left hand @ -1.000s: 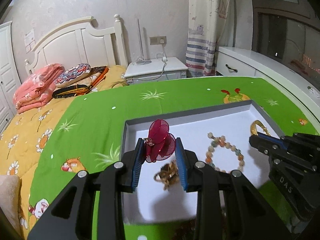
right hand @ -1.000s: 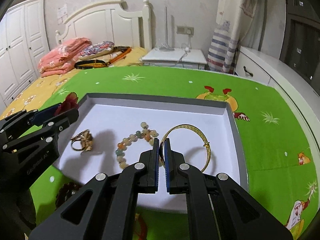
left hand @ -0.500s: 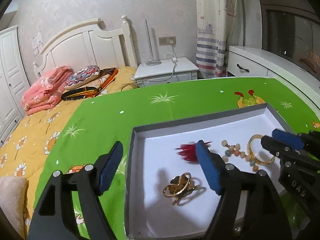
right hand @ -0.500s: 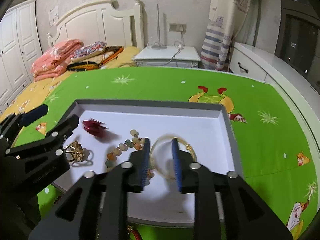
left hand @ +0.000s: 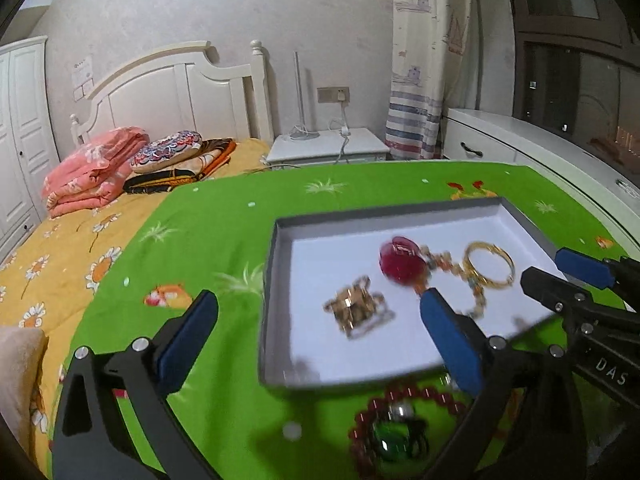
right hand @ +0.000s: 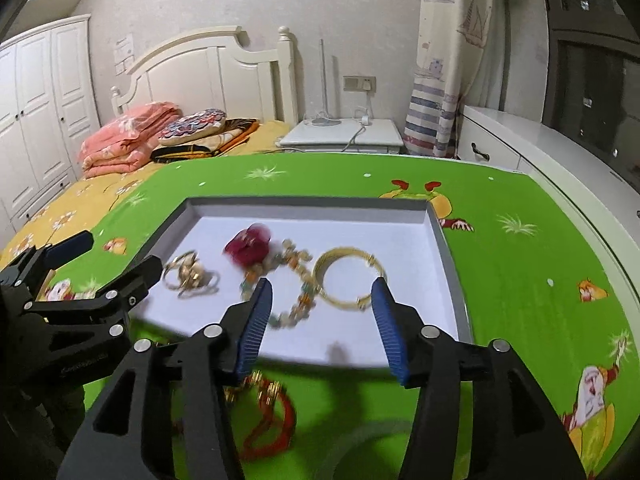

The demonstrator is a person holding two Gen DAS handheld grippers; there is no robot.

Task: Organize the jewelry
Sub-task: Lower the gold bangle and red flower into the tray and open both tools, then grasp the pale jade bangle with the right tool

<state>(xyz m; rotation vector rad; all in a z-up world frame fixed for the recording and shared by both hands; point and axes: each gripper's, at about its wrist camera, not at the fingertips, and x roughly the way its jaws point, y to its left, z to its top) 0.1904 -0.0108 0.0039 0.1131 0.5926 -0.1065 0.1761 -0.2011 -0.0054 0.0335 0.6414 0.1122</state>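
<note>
Bedroom walls, a white headboard (right hand: 208, 68) and a nightstand (right hand: 344, 134) stand behind a bed covered by a green cartoon-print sheet (right hand: 520, 248), with folded pink bedding (left hand: 92, 168) and a patterned pillow (left hand: 166, 150) lying on the yellow cover farther back. On the green sheet sits a shallow grey tray (right hand: 452, 264) with a white floor, and the jewelry is gathered inside it: a gold ring cluster (left hand: 356, 310) toward the left, a red flower-shaped piece (left hand: 402, 262) near the middle, a string of pale beads (right hand: 298, 280) just beside it, and a gold bangle (right hand: 348, 280) to the right, touching the bead string. Motion blur softens all of these, so finer detail cannot be told. The left gripper (left hand: 320, 344) hangs over the tray's near left corner with its blue-padded jaws spread very wide and opening; nothing is between them but tray and sheet. The right gripper (right hand: 322, 320) hovers over the tray's near edge, jaws about half apart and also opening, with the bangle and beads seen in the gap but not pressed by either pad. Outside the tray, on the sheet nearest the cameras, lie a red bead bracelet (left hand: 400, 404) around a green stone piece (left hand: 390, 444) and a red cord (right hand: 276, 420) with gold bits.
</note>
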